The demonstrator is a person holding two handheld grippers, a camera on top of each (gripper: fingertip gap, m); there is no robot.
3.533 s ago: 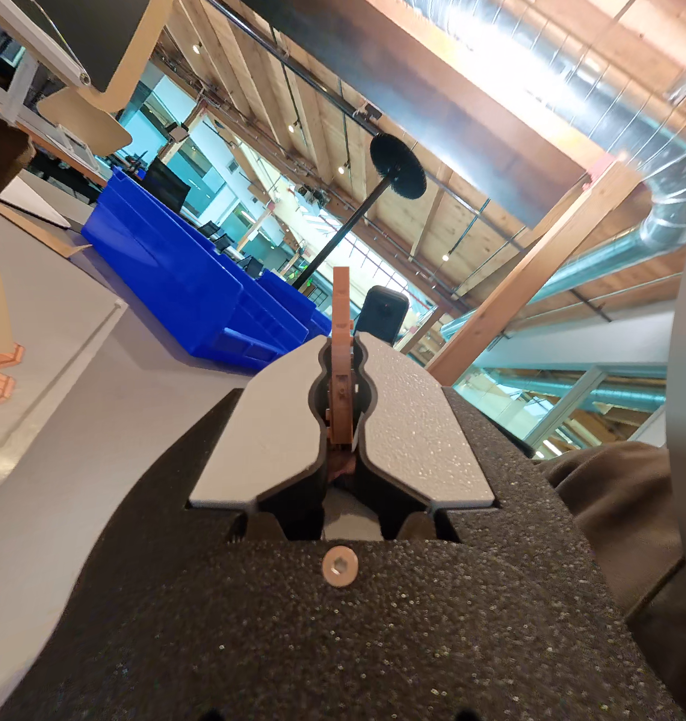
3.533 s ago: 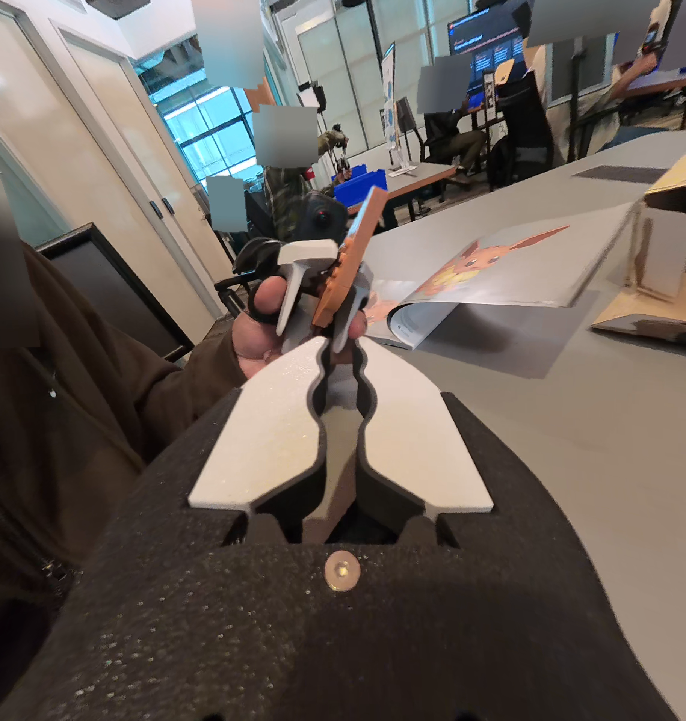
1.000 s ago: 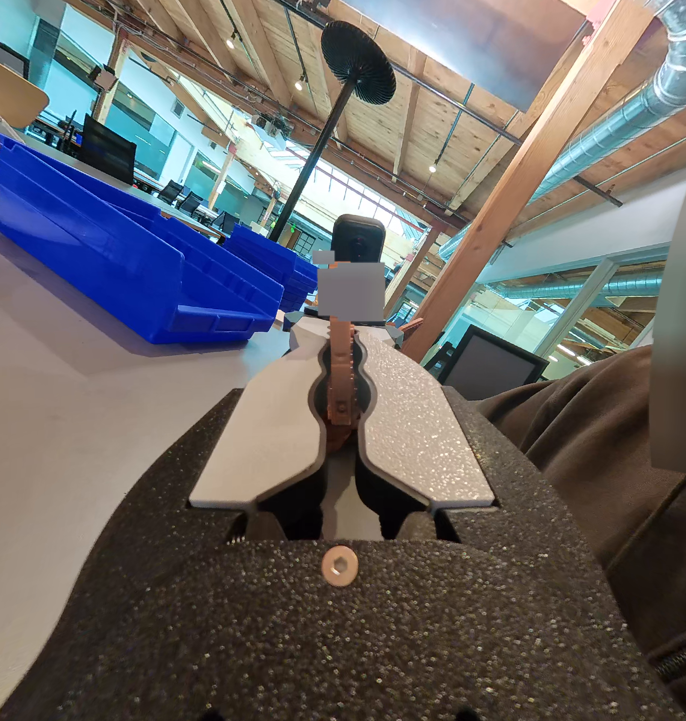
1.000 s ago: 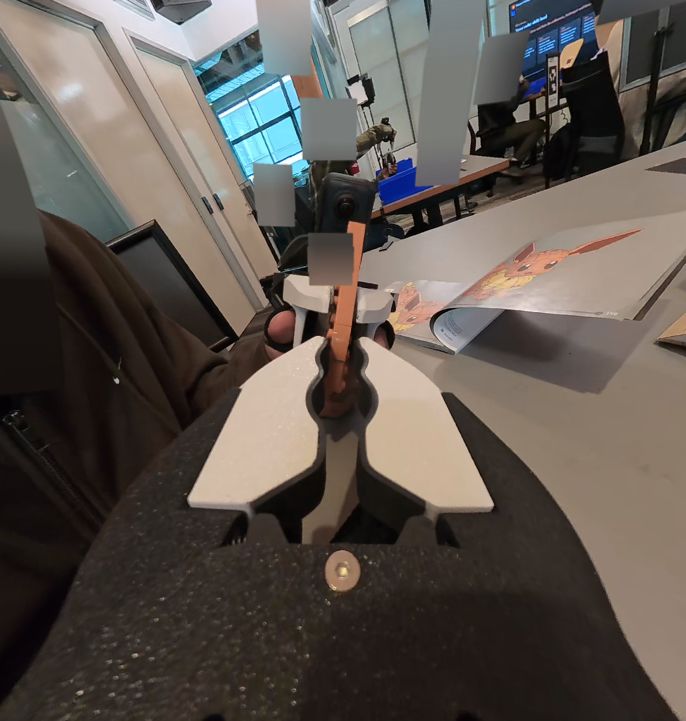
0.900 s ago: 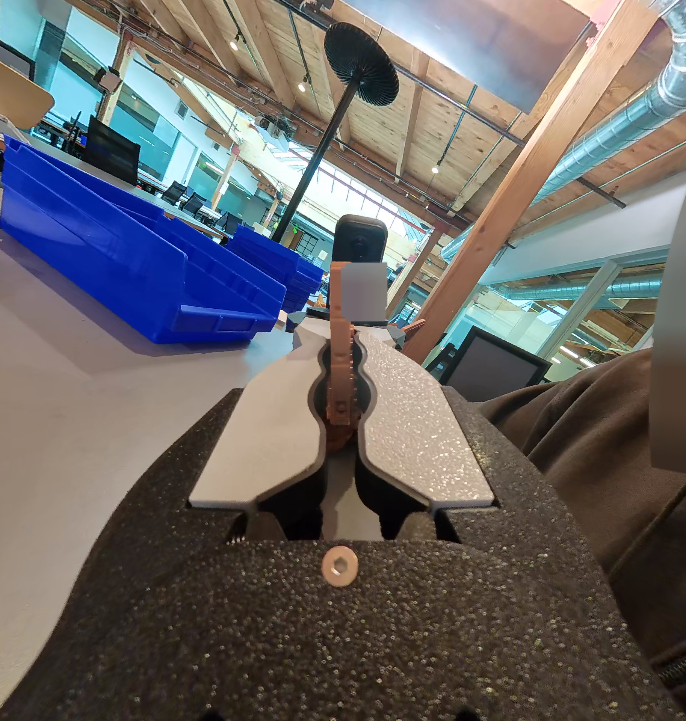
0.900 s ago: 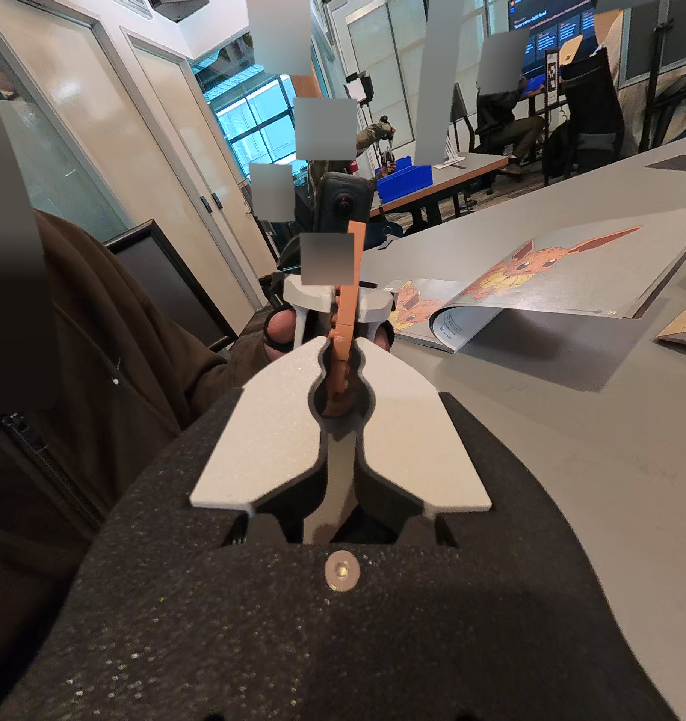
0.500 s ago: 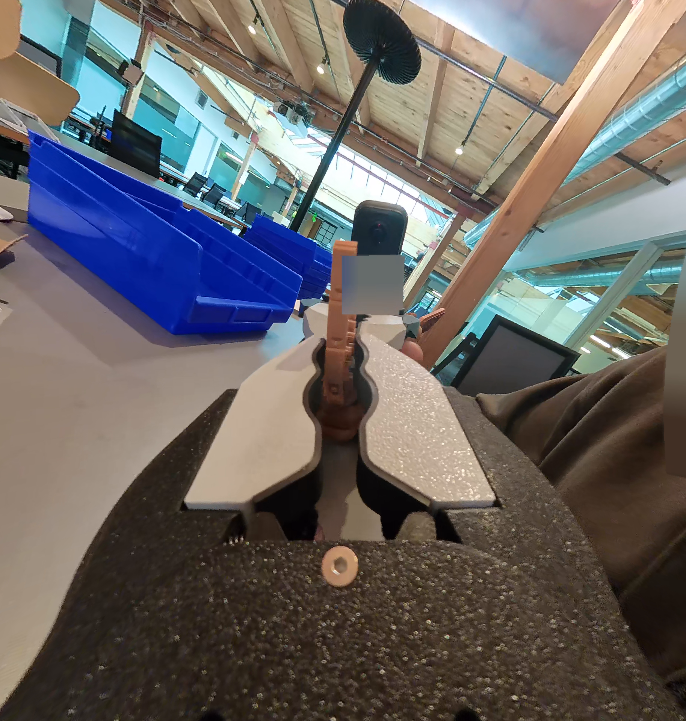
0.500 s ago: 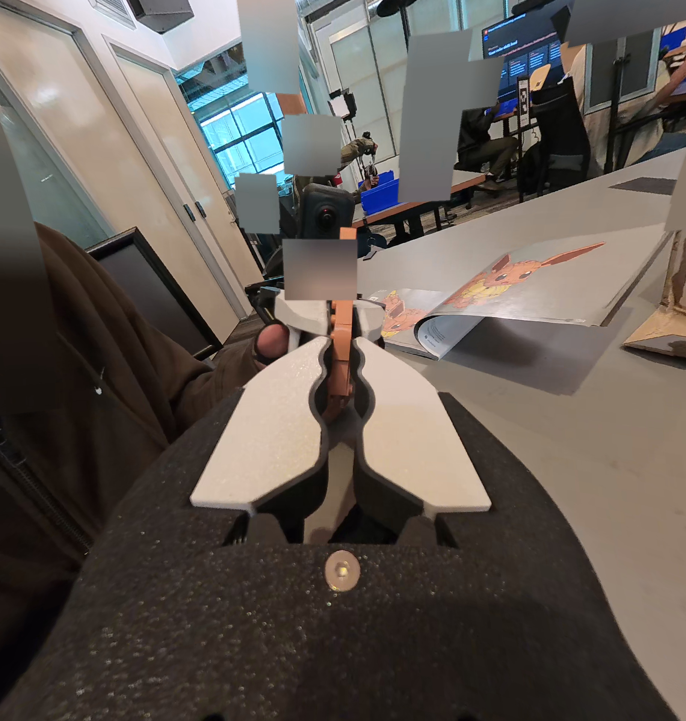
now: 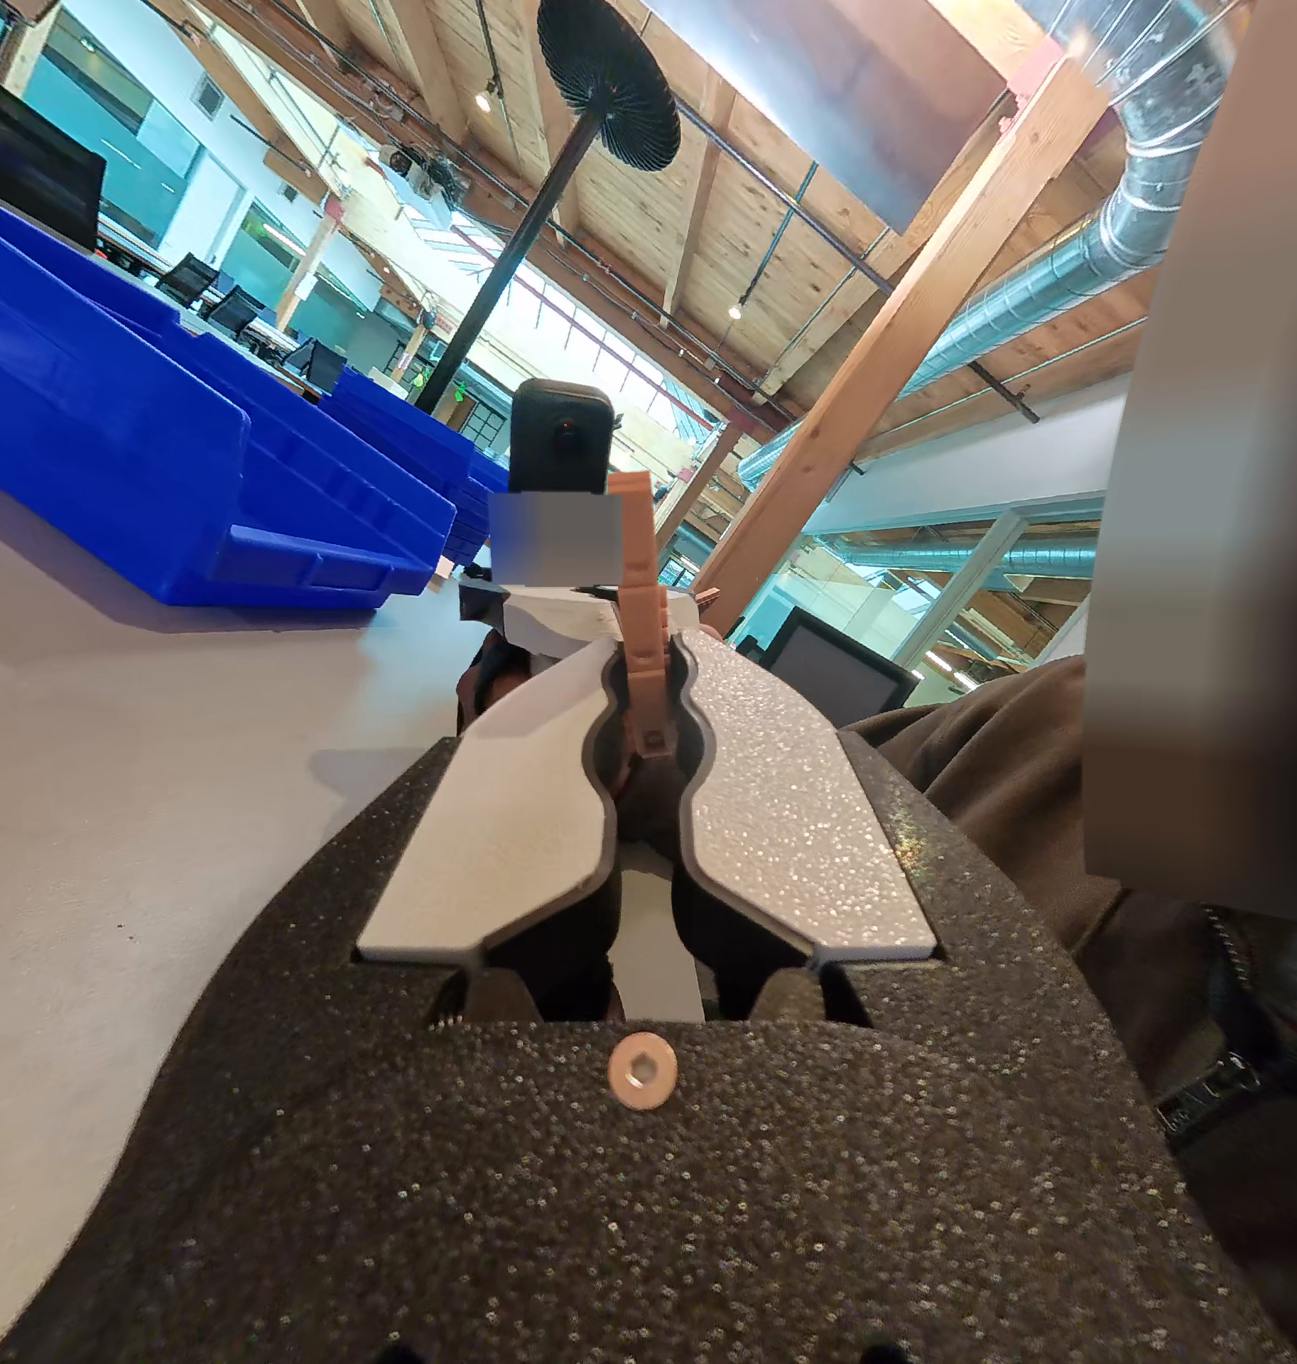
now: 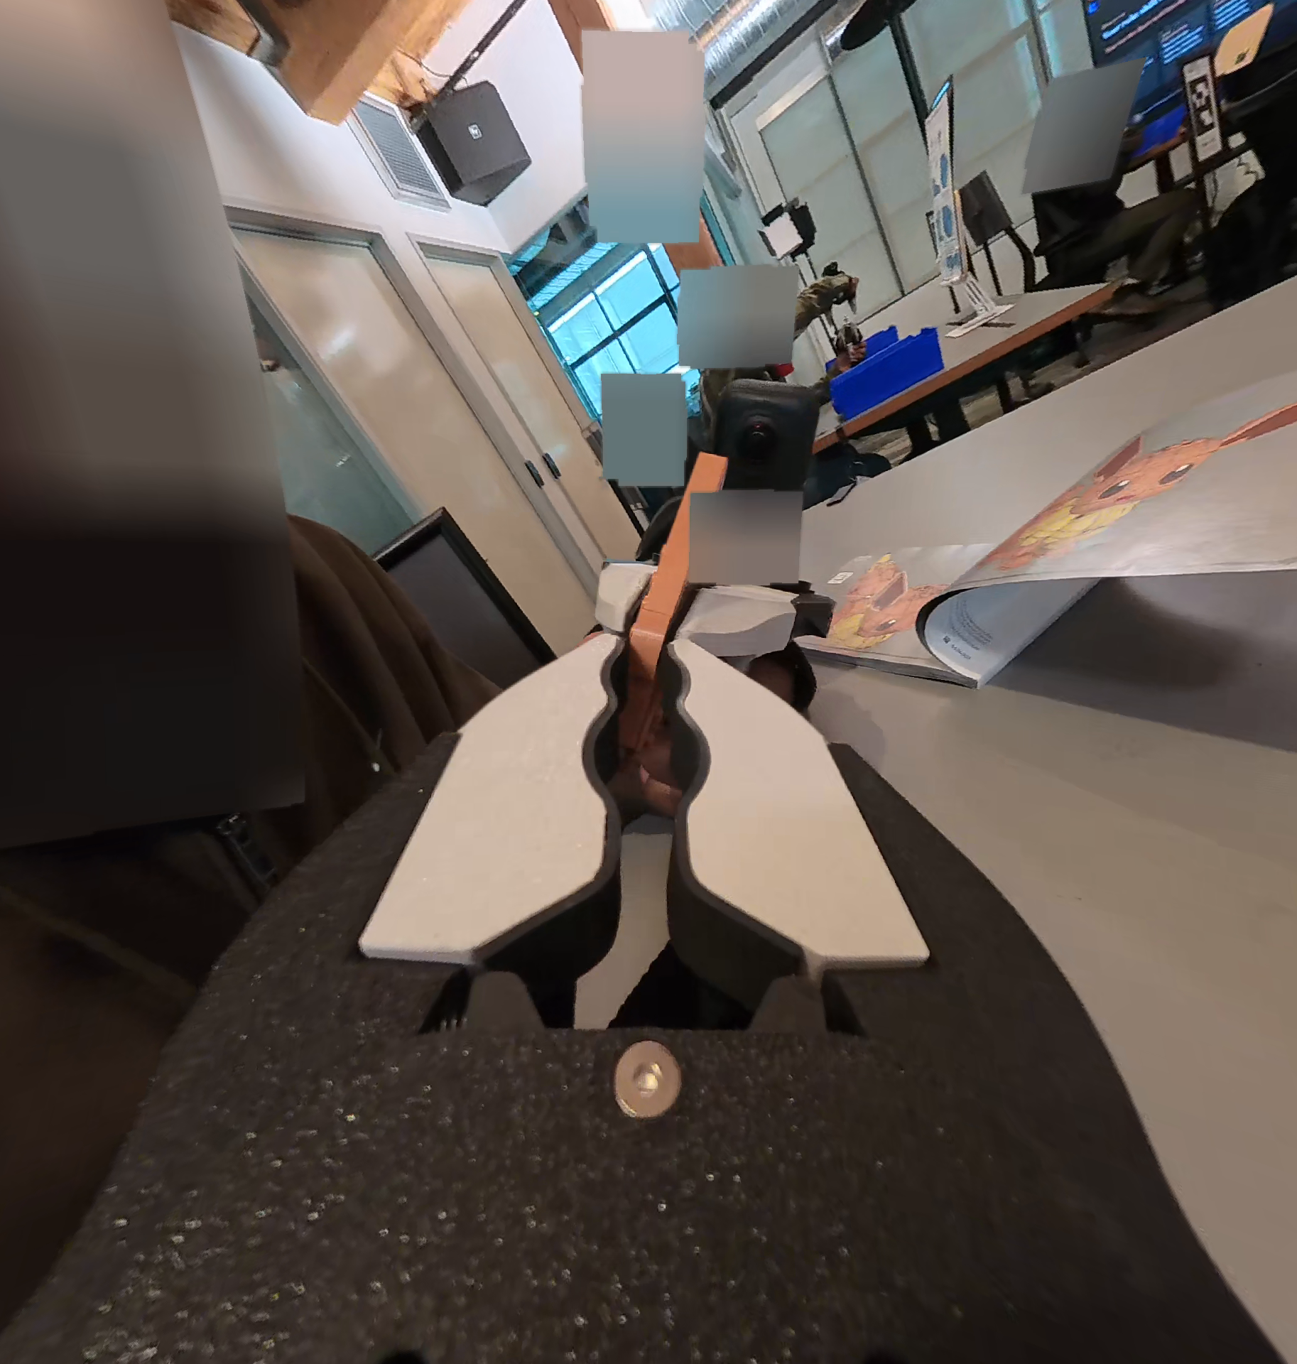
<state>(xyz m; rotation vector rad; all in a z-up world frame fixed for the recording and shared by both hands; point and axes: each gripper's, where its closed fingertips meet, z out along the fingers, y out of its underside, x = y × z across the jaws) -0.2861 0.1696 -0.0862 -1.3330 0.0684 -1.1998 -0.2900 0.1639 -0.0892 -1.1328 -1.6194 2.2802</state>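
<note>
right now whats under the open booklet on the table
Under the lifted page of the booklet only a shadow on the grey table shows. Its lower pages lie flat on the table; whatever they cover is hidden.

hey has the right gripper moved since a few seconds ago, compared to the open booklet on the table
Yes. The right gripper has closed in on the orange strip held by the left gripper, and now pinches it; the booklet stays to its right.

Two claws [image 9: 649, 653] [image 10: 645, 653], one orange strip [image 9: 634, 561], two blue bins [image 9: 188, 472], one open booklet [image 10: 1073, 561].
</note>
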